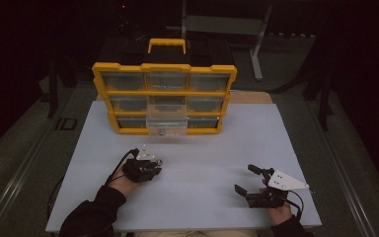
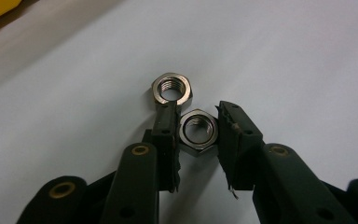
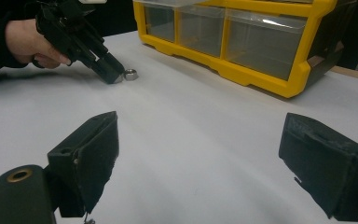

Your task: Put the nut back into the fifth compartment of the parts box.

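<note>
The left tool (image 2: 196, 133) is clamped tight on a steel nut (image 2: 197, 130) lying flat on the white counter (image 2: 284, 56), a second nut (image 2: 171, 89) touching its left pad's tip just beyond, while the right tool (image 3: 205, 154) hangs wide apart, well away from both nuts.

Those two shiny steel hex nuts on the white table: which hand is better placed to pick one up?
The left. Its left gripper already has its jaws closed around the nearer steel hex nut, with the second steel hex nut just beyond. The right gripper sits open, well off to the side of both.
</note>
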Demonstrator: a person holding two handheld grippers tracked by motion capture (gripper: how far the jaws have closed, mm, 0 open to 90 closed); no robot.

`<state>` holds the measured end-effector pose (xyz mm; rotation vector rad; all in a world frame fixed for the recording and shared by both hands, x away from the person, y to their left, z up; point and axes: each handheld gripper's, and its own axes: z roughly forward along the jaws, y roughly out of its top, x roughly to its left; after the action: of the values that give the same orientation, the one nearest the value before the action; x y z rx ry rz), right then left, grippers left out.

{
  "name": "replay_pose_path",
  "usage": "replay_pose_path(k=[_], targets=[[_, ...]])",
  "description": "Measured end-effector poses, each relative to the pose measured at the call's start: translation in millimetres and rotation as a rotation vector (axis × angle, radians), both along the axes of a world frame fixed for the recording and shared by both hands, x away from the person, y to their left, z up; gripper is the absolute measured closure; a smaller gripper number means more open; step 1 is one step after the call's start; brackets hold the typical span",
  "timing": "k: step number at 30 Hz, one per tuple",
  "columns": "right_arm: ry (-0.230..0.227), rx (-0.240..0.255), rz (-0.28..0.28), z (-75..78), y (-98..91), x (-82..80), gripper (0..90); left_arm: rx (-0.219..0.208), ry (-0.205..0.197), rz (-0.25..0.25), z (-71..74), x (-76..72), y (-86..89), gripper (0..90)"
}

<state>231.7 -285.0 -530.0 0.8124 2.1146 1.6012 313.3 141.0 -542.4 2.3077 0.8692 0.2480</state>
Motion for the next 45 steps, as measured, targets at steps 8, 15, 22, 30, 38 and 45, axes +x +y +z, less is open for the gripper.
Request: replay_pose_path(k=[8, 15, 22, 30, 38, 45], targets=[[0.001, 0.000, -0.001, -0.1, 0.0, 0.2, 12.2, -0.018, 0.000, 0.017, 11.1, -0.8, 12.8, 68.8], [0.001, -0.001, 0.000, -0.2, 0.3, 0.3, 12.2, -0.022, -0.033, 0.023, 31.1, -2.1, 23.6, 68.8], [0.002, 0.000, 0.000, -0.4, 0.5, 0.4, 12.2, -0.041, -0.078, 0.044, 60.5, -0.9, 33.5, 68.8], [0.003, -0.002, 0.000, -0.7, 0.7, 0.6, 12.1, -0.068, -0.130, 0.060, 96.0, 3.1, 41.2, 68.8], [0.005, -0.002, 0.001, -1.0, 0.8, 0.8, 12.1, -0.084, -0.182, 0.069, 129.3, 9.0, 43.6, 68.8], [0.007, -0.002, 0.001, -0.8, 0.6, 0.7, 12.2, -0.092, -0.220, 0.075, 151.5, 14.4, 40.0, 68.8]])
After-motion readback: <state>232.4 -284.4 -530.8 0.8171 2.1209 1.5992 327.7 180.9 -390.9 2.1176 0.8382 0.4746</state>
